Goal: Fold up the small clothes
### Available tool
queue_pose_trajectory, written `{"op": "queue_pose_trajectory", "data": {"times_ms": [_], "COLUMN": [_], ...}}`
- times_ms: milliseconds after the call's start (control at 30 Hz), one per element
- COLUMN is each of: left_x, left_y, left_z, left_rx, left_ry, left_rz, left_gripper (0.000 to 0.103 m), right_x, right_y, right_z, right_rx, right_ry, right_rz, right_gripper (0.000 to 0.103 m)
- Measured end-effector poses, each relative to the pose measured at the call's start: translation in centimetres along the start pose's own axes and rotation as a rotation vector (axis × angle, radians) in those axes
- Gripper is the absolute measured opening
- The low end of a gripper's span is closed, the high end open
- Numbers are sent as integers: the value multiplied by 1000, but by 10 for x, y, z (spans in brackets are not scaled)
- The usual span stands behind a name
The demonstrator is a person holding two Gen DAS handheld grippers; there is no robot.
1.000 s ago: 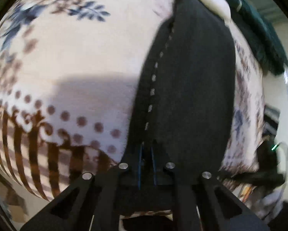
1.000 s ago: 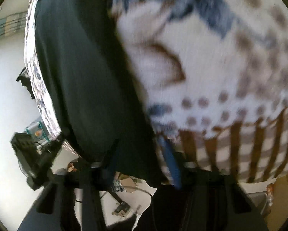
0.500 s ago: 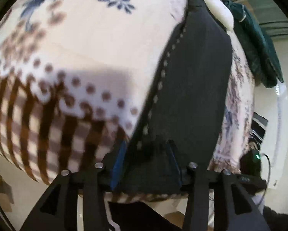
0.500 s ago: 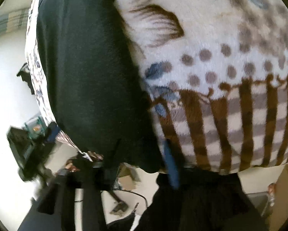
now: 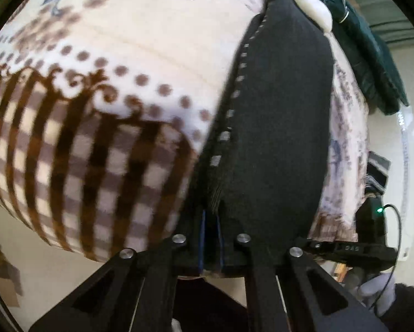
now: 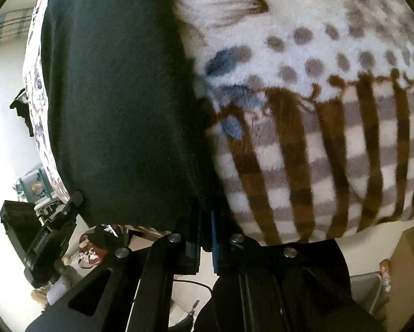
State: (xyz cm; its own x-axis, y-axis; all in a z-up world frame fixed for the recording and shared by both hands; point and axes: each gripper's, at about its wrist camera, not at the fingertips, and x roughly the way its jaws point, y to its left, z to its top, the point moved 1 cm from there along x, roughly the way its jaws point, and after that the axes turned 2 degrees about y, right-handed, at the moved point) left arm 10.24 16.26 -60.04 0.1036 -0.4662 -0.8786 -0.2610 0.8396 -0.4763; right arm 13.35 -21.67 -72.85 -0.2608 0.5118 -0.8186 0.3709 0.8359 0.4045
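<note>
Black left hand-held gripper (image 5: pixel 210 222), silver screws, blue pad edges, possibly a pale glove (image 5: pixel 377 294), dark sleeve (image 5: pixel 408 307)

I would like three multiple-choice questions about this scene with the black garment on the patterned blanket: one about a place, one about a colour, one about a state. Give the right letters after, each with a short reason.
1. Where does the black garment lie?
A. on the patterned blanket
B. on a bare wooden floor
C. inside a basket

2. What colour is the dashed stitching along the garment's edge?
A. red
B. light grey
C. yellow

3. How does the left gripper stand?
A. wide open, away from the cloth
B. shut on the garment's near edge
C. shut on a white sock

Key:
1 A, the floral and striped blanket shows on both sides of the garment.
2 B, pale grey dashes run up the seam in the left wrist view.
3 B, its blue pads are close together with black cloth between them; the right gripper pinches the same garment.
</note>
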Motion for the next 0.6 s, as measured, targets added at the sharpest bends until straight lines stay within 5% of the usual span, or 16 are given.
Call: {"op": "queue_pose_trajectory", "data": {"times_ms": [67, 133, 233, 267, 300, 333, 600], "left_x": [5, 0, -13, -16, -15, -9, 33], "left_y": [9, 17, 22, 25, 28, 31, 13], "left_z": [1, 2, 0, -1, -1, 0, 10], "left_rx": [-2, -40, -54, -58, -72, -87, -16], "left_ry": [21, 27, 13, -1, -2, 8, 90], "left_rz": [29, -21, -48, -95, -111, -136, -169], "left_gripper": [7, 11, 55, 60, 61, 61, 59], "right_x": [8, 19, 18, 16, 13, 12, 44], "right_y": [8, 24, 30, 31, 30, 28, 11], "right_z": [-1, 5, 4, 3, 2, 0, -2], "right_rx": [-20, -60, -78, -80, -76, -62, 90], "right_ry": [1, 17, 55, 67, 72, 67, 97], "right_rz": [-43, -77, -59, -27, -5, 15, 181], "right_gripper": [5, 6, 20, 28, 50, 56, 56]}}
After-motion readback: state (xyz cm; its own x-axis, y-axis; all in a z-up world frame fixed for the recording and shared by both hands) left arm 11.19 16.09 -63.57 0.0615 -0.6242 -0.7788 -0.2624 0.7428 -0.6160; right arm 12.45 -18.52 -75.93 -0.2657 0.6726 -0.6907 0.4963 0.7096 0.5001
